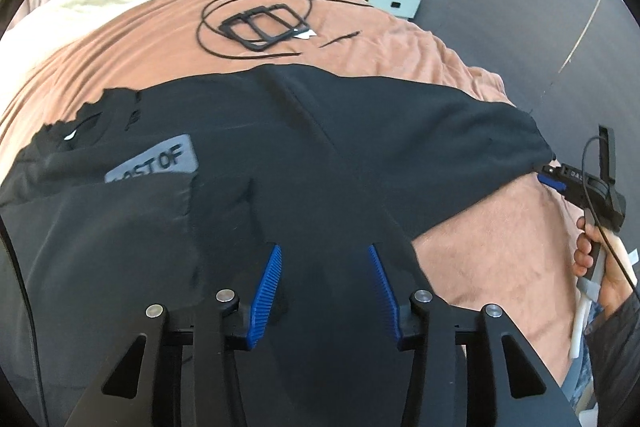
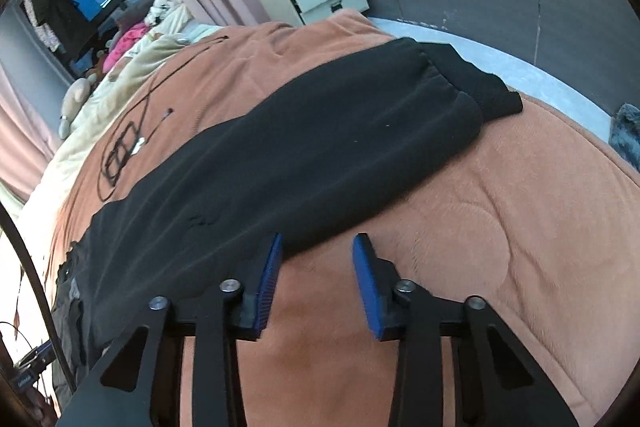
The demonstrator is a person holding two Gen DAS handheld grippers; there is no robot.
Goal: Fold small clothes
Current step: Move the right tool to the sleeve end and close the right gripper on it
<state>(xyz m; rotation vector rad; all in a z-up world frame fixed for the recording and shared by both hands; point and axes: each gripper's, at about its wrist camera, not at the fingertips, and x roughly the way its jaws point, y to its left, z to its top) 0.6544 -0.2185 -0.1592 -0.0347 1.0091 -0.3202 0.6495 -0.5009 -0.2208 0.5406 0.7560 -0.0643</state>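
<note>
Black trousers (image 1: 280,147) flat under spread left gripper (image 1: 324,291); right gripper (image 2: 316,267) agape at hem, both empty.

Left gripper (image 1: 325,255) and right gripper (image 2: 317,245) — black angular linkage arms, round silver pivot screws, ribbed blue pads (image 1: 267,291). Beside the right gripper's handle: bare-skinned hand (image 1: 600,267), dark sleeve, thin black cable — white lettering on the body.

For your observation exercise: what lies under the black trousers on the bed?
The black trousers lie on an orange blanket, which shows all around them. Anything directly beneath the cloth is covered. Both grippers, left and right, are open.
</note>
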